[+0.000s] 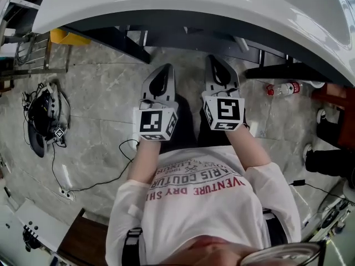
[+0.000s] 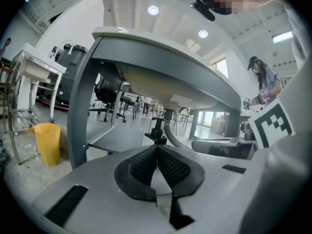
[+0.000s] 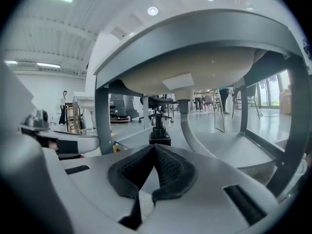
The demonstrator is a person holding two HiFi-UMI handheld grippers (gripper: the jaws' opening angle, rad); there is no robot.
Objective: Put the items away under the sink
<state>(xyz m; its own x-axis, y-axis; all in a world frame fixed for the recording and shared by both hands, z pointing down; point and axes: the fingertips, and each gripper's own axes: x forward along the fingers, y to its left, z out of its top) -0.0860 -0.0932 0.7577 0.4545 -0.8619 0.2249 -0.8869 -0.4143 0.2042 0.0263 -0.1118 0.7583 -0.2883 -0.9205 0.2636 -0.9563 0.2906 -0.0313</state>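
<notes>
Left grey claw [image 2: 157, 149] and right grey claw [image 3: 155, 148] are seen pinched together, nothing held, pointed under the white rounded sink [image 1: 166, 4].

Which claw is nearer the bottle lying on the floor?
Right. The right claw is just left of the bottle, apart from it; the left claw sits farther left, beyond the right one.

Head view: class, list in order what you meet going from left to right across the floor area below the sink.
Black device with cables → left tongs, shut → right tongs, shut → plastic bottle lying on the floor.
</notes>
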